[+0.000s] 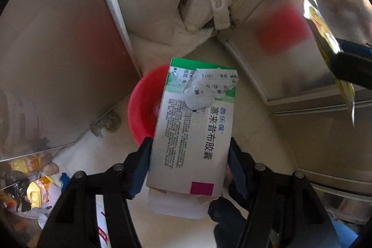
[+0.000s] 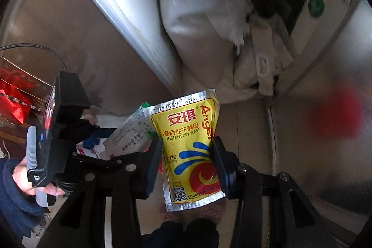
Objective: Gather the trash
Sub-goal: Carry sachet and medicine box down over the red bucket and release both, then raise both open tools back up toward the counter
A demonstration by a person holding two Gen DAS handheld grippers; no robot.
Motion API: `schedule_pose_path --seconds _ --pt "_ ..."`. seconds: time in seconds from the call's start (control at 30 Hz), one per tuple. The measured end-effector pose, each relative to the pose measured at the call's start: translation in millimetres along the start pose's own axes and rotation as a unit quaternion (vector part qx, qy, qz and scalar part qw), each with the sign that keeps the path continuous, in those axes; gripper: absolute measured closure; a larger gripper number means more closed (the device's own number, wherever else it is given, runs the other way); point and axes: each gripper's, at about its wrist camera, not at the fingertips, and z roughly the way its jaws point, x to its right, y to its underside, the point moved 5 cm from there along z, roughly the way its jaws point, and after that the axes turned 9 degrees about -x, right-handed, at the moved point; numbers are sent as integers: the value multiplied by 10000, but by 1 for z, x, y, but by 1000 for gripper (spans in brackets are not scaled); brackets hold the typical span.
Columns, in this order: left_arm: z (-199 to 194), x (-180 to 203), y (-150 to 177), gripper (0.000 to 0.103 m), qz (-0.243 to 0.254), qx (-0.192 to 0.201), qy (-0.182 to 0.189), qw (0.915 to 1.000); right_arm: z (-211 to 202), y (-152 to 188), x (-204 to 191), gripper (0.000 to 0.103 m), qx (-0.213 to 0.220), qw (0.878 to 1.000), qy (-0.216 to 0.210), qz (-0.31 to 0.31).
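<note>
Left gripper [image 1: 189, 150] clamped on white-and-green cardboard medicine box [image 1: 193, 122], box upright between pads, torn flap at far end. Red round plastic bin [image 1: 144, 106] on floor just beyond fingertips, partly behind box. Right gripper [image 2: 187, 164] clenched on yellow foil instant-yeast sachet [image 2: 189, 150], sachet upright between fingers. White plastic bags [image 2: 209, 38] piled ahead, past both tools. Left hand [image 2: 28, 176] on left tool's handle.
</note>
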Motion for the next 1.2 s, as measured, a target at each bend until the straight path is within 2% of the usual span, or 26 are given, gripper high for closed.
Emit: schedule_pose_path --seconds 0.1,0.17,0.2,0.27,0.37,0.5,0.67,0.93,1.03,1.07,1.1,1.2 --pt "10 -1 -5 41 -87 11 16 10000 18 8 8 62 -114 9999 -7 39" --pt "9 -1 -7 22 -142 79 -90 9998 21 12 10 62 -125 9999 -39 72" --pt "7 0 -5 20 -178 104 -88 9997 21 13 11 62 -123 9999 -46 81" --pt "2 0 -5 19 -233 111 -20 9997 20 16 11 62 -146 9998 -73 116" --pt "-6 -2 -5 15 -246 125 -170 9995 17 17 9 62 -149 9997 -110 134" --pt "-21 -12 -2 13 -440 239 -70 9987 15 16 7 62 -182 9997 -159 65" --pt "-30 -33 6 10 -715 234 -156 9970 32 11 1 62 -323 9990 -288 -59" --pt "-25 -63 28 9 -1118 161 -263 9933 64 8 -33 58 -531 9963 -395 -557" --pt "-25 -70 36 10 -1277 186 -264 9913 72 6 -42 53 -532 9954 -31 -793" --pt "-24 -72 37 9 -1296 161 -296 9910 73 6 -45 47 -518 9949 33 -861" --pt "-25 -74 39 9 -1306 138 -358 9907 74 6 -47 36 -504 9945 8 -914" --pt "-30 -75 44 9 -1356 176 -436 9897 73 6 -49 17 -484 9940 -108 -976"
